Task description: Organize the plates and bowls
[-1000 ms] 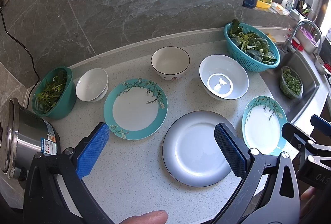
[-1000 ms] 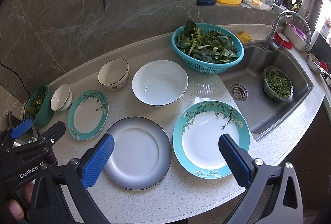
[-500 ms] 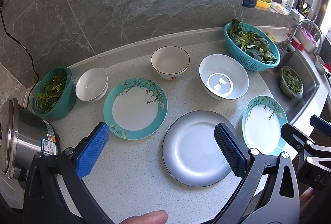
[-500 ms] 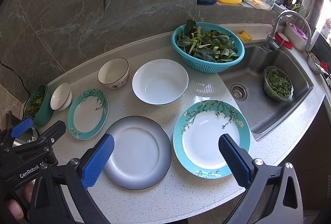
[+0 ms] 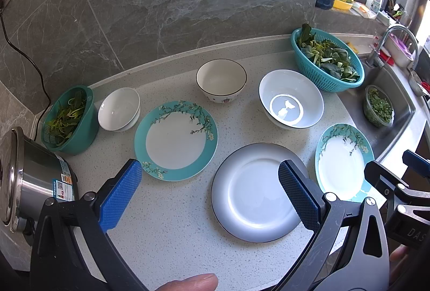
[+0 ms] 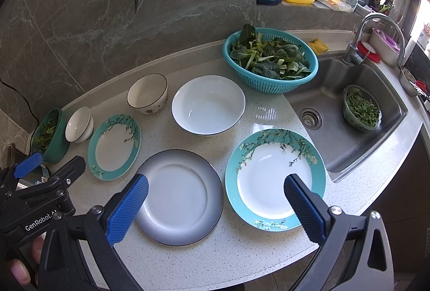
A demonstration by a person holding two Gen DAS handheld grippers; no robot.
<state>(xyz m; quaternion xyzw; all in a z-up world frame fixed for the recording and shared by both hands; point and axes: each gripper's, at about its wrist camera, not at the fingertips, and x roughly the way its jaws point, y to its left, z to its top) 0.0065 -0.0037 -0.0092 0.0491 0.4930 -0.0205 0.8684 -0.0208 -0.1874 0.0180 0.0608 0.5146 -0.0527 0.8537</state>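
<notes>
Both grippers hang above the near edge of the speckled counter (image 5: 172,232), empty. Left gripper (image 5: 207,183), jaws wide, lower centre of its view; right gripper (image 6: 215,199), jaws equally wide. Grey-rimmed plate (image 6: 178,197) lies centre foreground. Teal floral plate (image 6: 275,178) just beside it, right of centre, near the sink (image 6: 349,113); second teal floral plate (image 5: 176,140) left of centre. Behind them, separate: small white bowl (image 5: 119,109), dark-rimmed bowl (image 5: 221,80), wide white bowl (image 6: 208,104). Teal colander of greens (image 6: 270,60) upper right of the right view; green basket of greens (image 5: 71,119) at left.
</notes>
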